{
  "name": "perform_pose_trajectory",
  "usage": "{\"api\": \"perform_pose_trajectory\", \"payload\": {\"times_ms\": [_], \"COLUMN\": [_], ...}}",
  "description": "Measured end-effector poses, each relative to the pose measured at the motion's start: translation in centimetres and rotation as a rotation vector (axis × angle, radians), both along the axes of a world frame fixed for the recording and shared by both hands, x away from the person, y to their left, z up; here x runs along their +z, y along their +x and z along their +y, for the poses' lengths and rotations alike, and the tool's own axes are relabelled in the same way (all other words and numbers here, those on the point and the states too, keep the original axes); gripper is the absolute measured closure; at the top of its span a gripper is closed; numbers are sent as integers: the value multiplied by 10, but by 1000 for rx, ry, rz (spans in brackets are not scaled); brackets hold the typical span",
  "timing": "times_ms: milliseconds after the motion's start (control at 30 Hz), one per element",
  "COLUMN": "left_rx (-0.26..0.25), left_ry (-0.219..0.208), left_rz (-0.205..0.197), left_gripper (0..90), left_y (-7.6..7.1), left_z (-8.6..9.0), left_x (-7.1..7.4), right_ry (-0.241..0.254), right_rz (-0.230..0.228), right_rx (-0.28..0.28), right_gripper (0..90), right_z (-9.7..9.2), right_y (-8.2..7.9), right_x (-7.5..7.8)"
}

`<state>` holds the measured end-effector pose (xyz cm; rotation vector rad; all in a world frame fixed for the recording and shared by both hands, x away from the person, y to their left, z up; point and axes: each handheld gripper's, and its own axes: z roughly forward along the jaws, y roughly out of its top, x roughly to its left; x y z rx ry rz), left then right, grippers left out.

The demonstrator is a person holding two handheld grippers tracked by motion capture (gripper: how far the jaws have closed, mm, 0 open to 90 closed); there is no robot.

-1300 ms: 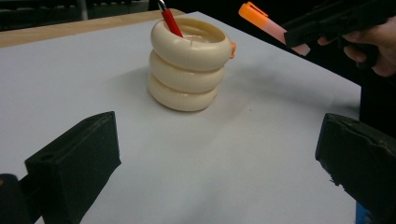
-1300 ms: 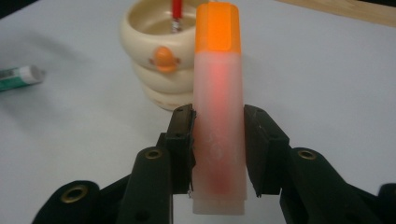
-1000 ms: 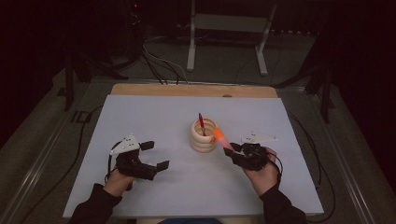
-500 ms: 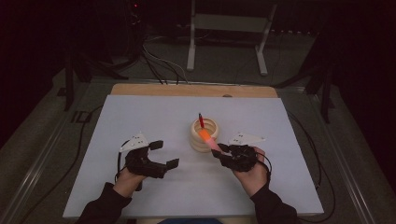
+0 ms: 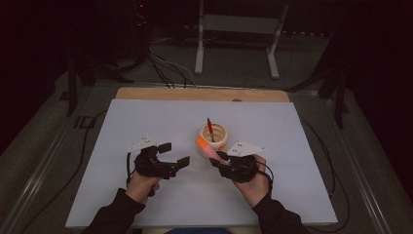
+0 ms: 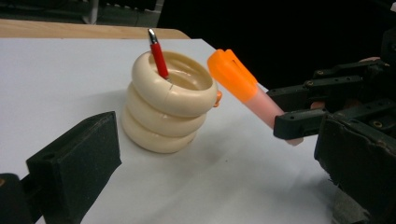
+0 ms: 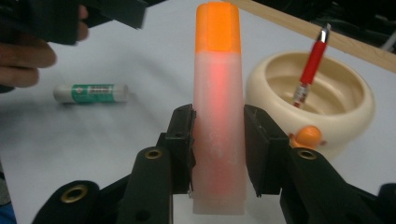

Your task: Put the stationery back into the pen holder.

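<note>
Grasping a translucent, orange-capped highlighter (image 7: 218, 112) (squarish barrel), the right hand-held gripper (image 7: 218, 149) nears a ribbed cream holder (image 7: 327, 100).

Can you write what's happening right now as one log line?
right gripper: shut on orange highlighter | left gripper: open | cream pen holder: red pen inside

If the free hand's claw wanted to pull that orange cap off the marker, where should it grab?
Probably across the orange cap itself, coming from the cup's side with the left gripper. The cap sticks out bare beyond the right gripper, whose jaws pinch the pale barrel lower down.
</note>
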<state>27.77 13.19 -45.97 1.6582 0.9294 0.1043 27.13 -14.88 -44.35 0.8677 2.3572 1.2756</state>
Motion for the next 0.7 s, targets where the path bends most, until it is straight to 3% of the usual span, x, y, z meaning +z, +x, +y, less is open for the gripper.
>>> {"api": "perform_pose_trajectory", "payload": {"times_ms": [333, 467, 533, 700], "left_rx": [14, 14, 27, 25], "left_ry": [-46, -99, -117, -162], "left_rz": [34, 81, 100, 145], "left_gripper": [27, 76, 165, 289], "left_y": [4, 8, 9, 12], "left_z": [-8, -13, -16, -19], "left_x": [4, 1, -1, -6], "right_ry": [-3, 2, 7, 7], "right_rz": [-24, -34, -38, -43], "right_rx": [28, 37, 44, 55], "right_gripper": [651, 650, 650, 651], "right_z": [10, 12, 12, 14], "right_y": [-6, -7, -8, -10], "right_x": [-3, -3, -3, -3]}}
